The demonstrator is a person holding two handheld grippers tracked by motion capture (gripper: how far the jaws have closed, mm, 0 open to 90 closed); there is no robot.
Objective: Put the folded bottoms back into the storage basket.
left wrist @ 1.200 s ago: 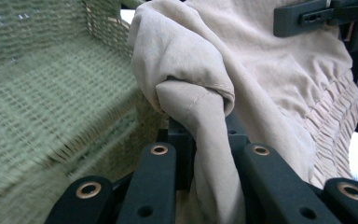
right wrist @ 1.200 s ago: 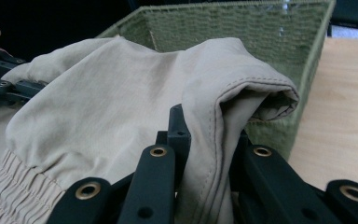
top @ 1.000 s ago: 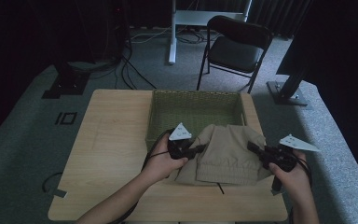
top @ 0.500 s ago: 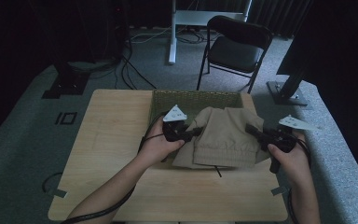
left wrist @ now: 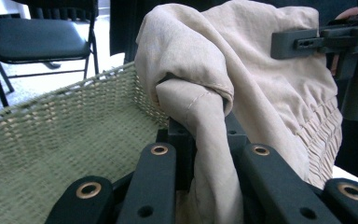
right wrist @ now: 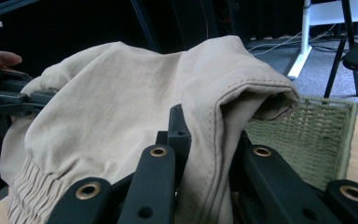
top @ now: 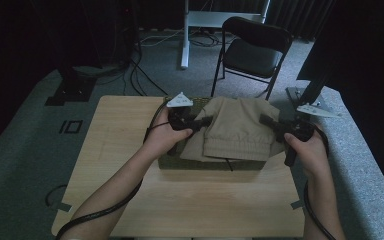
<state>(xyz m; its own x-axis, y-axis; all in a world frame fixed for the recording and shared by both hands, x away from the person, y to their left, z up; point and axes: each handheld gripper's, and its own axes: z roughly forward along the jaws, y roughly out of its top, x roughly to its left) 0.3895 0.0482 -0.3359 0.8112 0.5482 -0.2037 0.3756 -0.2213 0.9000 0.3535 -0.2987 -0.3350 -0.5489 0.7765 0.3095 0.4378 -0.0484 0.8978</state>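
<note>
Both grippers, left gripper [top: 206, 121] and right gripper [top: 266, 120], clamp the beige garment [top: 237, 131], now lifted over the basket [top: 180, 162] near the table's far edge, ready to lower in

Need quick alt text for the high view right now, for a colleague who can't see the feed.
Two hand-held black grippers, left gripper and right gripper, each clamp a side of a folded beige fabric garment, holding it above a green woven basket on a light wooden table. A black folding chair stands behind.
</note>
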